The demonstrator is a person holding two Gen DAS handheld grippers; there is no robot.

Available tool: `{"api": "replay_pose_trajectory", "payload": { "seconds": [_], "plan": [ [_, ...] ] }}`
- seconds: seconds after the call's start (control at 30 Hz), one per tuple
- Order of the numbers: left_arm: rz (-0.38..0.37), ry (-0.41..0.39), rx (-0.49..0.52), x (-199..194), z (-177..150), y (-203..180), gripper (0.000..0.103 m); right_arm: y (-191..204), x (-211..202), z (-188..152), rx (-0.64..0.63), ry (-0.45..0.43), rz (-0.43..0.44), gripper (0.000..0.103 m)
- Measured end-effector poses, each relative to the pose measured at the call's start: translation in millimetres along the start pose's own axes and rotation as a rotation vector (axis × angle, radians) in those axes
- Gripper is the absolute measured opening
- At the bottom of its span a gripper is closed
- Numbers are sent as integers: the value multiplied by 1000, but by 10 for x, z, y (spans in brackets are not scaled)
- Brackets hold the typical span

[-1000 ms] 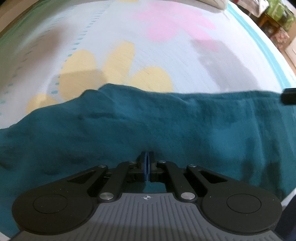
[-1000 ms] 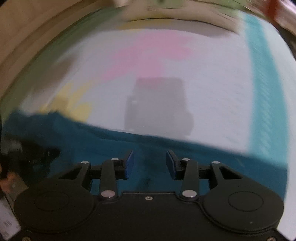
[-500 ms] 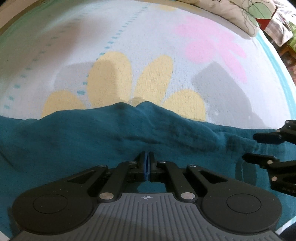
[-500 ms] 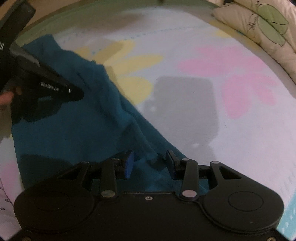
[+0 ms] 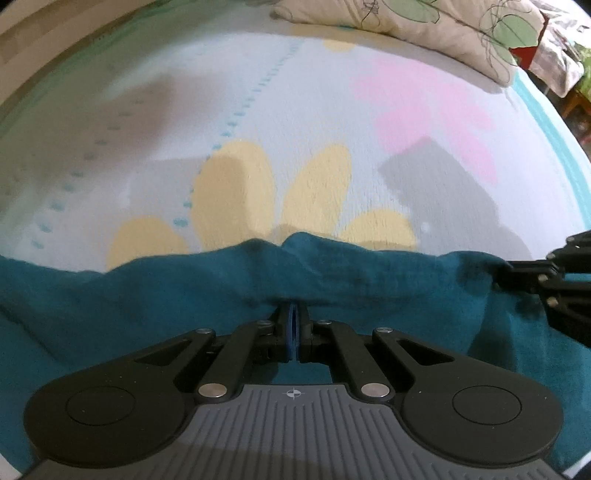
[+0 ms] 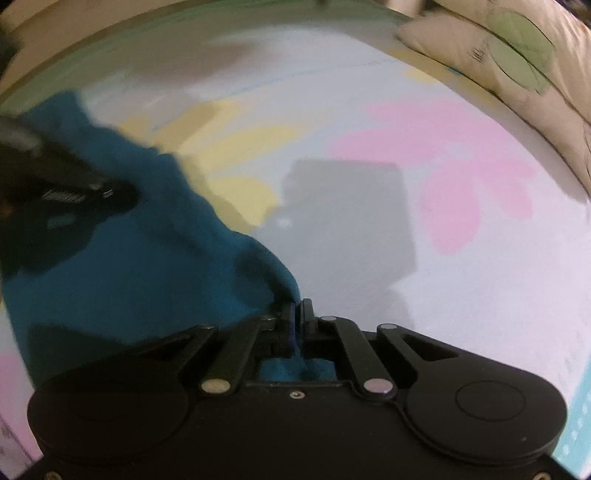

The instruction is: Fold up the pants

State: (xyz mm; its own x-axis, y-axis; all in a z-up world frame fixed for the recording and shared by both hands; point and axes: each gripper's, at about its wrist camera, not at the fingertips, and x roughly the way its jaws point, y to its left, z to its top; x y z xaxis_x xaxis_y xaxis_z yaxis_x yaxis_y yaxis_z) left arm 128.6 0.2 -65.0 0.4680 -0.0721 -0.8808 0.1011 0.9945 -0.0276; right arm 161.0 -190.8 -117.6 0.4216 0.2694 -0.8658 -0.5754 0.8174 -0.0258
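Note:
Teal pants [image 5: 155, 295] lie bunched across a white bedspread [image 5: 147, 147] printed with yellow and pink flowers. My left gripper [image 5: 293, 310] is shut on a fold of the pants near their far edge. In the right wrist view the pants [image 6: 140, 266] run off to the left, and my right gripper [image 6: 297, 308] is shut on their near corner, with teal cloth showing behind the pads. The right gripper [image 5: 517, 275] also shows at the right edge of the left wrist view, and the left gripper [image 6: 110, 192] appears blurred at the left of the right wrist view.
A cream pillow [image 5: 424, 26] with green leaf prints lies at the head of the bed; the pillow [image 6: 517, 66] also shows at top right in the right wrist view. A teal border [image 5: 554, 147] runs along the bedspread's right edge. Wooden furniture shows beyond it.
The right gripper's jaws have closed on the pants' corner after sliding along the cloth's edge. The left gripper has kept its grip and stayed nearly in place.

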Motion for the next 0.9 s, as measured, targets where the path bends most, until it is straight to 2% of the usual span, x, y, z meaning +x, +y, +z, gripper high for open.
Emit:
{"api": "replay_pose_trajectory", "payload": {
  "seconds": [0.07,0.13,0.2,0.23,0.27,0.4,0.57,0.67,0.73,0.8,0.9],
  "plan": [
    [3,12,13,18,-20,-18,3,4,104,5,-4,45,24,7],
    [9,34,25,57,-34,-29,3,11,116,9,-4,47,16,15],
    [9,38,30,58,-28,-33,3,-68,11,14,55,17,16,34],
    [8,35,36,41,-32,-45,3,-125,-59,5,93,1,20,38],
    [5,32,44,28,-27,-48,3,-206,-161,-21,137,-14,22,40],
    [-38,37,106,-19,-86,-180,3,-591,-605,-269,293,-33,-28,41],
    [-118,60,240,-101,-261,-473,3,-1094,-1108,-982,560,-9,-118,41],
    [-180,100,290,-111,-375,-597,3,-1309,-1338,-1485,714,12,-191,42],
    [-207,136,323,-90,-461,-673,3,-1396,-1443,-1831,801,25,-244,46],
    [-205,149,378,-84,-556,-753,3,-1471,-1524,-2128,868,33,-296,58],
    [-150,97,494,-135,-680,-880,3,-1601,-1607,-2551,978,27,-333,60]
  ]
}}
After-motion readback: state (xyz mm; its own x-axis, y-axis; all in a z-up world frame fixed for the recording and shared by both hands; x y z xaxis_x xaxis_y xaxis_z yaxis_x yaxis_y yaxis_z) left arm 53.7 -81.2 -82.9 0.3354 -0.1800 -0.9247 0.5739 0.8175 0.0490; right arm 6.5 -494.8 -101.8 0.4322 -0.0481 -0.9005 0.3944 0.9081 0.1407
